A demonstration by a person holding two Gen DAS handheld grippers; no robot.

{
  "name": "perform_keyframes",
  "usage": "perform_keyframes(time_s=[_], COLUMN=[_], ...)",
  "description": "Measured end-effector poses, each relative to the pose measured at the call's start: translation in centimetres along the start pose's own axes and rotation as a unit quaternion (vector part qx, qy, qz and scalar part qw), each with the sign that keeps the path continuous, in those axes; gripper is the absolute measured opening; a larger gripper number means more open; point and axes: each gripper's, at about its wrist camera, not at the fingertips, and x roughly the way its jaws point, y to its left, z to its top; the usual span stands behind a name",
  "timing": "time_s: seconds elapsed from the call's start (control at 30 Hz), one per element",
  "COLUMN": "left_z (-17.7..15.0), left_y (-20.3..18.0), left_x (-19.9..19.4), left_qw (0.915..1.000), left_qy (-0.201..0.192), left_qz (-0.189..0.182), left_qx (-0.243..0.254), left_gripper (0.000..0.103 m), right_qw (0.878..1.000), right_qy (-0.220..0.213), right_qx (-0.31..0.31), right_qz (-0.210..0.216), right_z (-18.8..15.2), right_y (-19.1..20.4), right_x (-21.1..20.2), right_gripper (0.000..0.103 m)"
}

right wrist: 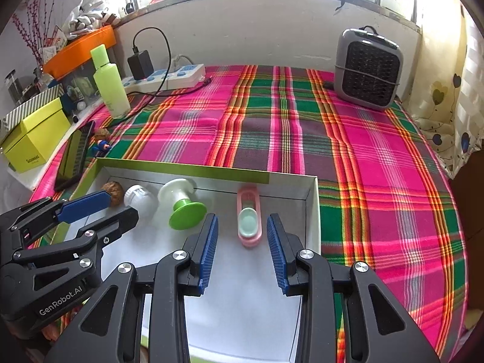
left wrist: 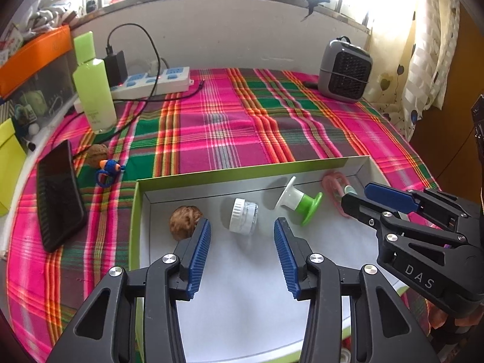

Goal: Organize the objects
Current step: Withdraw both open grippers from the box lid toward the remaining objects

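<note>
Two items are still lying outside the box point(left wrist: 193, 175): a walnut point(left wrist: 96, 155) and blue toy point(left wrist: 108, 171), off to its left, nearer the left gripper point(left wrist: 242, 227), which is hovering open and empty; right gripper point(right wrist: 242, 222) likewise

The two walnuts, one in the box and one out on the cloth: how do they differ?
The walnut in the box lies on the white floor of the box, next to a small white-capped jar. The walnut on the cloth sits outside the box, beside a dark phone and a small blue toy. The boxed one is close to the left gripper; the other is not. Both are brown and wrinkled.
</note>
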Motion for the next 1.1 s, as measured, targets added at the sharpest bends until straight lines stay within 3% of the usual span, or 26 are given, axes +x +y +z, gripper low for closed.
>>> perform_keyframes(time_s=[0.57, 1.1], left_z=[-2.6, -6.2], left_y=[-0.3, 0.0], left_x=[-5.3, -8.3], left_qw=[0.9994, 0.999], left_qy=[-0.036, -0.043], left_qz=[0.004, 0.002], left_qx=[-0.002, -0.014], left_gripper=[0.043, 0.043], right_qw=[0.999, 0.998], right_qy=[-0.029, -0.05], right_qx=[0.016, 0.021], right_qz=[-0.004, -0.006], right_z=[-2.5, -6.7], right_y=[0.7, 1.6], right_x=[-4.3, -8.2], right_gripper=[0.035, 0.035])
